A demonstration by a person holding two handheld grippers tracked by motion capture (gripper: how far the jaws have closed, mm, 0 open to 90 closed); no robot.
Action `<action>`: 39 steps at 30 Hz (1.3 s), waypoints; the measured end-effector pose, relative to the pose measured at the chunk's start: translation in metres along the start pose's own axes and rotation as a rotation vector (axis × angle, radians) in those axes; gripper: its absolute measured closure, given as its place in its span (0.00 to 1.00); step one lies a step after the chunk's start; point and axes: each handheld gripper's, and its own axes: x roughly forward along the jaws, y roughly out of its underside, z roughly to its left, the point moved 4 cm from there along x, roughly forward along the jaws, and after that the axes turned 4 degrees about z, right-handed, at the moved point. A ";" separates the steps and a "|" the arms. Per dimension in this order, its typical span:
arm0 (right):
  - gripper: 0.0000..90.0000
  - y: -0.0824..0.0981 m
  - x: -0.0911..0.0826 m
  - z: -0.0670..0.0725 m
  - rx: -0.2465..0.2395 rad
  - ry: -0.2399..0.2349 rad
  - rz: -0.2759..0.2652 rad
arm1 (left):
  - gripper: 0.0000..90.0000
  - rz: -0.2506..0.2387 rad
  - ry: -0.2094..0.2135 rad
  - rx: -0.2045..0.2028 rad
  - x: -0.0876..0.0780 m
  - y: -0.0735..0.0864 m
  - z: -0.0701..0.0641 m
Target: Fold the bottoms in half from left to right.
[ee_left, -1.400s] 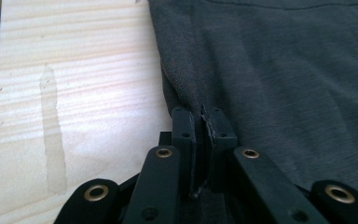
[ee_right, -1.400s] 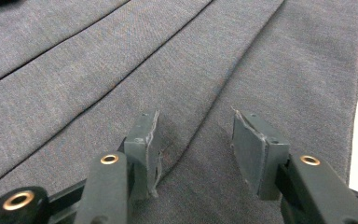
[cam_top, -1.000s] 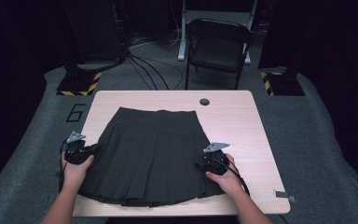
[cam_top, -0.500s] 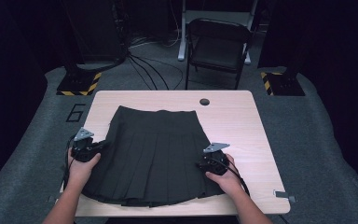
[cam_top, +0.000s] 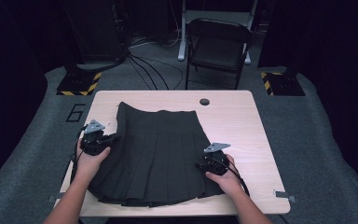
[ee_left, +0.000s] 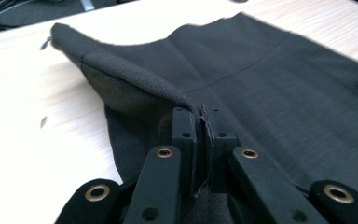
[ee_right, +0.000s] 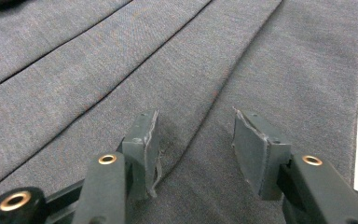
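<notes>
Left tool: your left tool is pinching the skirt's left edge, which rises in a fold off the desk.
Right tool: your right tool is spread, jaws resting on the pleats, gripping nothing.
Skirt: flat on the desk otherwise.
Writing: a "6" marks the grey floor.
Room: dark, with a folding chair behind.

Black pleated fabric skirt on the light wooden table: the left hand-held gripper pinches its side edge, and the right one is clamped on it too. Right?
Not quite. The right hand-held gripper stands open over the black pleated fabric skirt, as the right gripper view shows; the left hand-held gripper does pinch its edge.
</notes>
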 end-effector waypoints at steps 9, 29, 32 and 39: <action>0.56 0.000 0.000 -0.001 0.001 -0.003 -0.005 | 0.94 -0.016 0.058 0.095 0.001 -0.025 -0.033; 0.56 0.000 0.001 -0.001 0.005 -0.010 -0.010 | 0.94 -0.025 0.138 0.229 0.001 -0.075 -0.088; 0.56 0.000 0.001 -0.001 0.011 -0.013 -0.012 | 0.94 -0.032 0.134 0.237 -0.002 -0.084 -0.088; 0.56 0.000 0.001 -0.001 0.011 -0.014 -0.012 | 0.94 -0.029 0.152 0.250 -0.007 -0.100 -0.089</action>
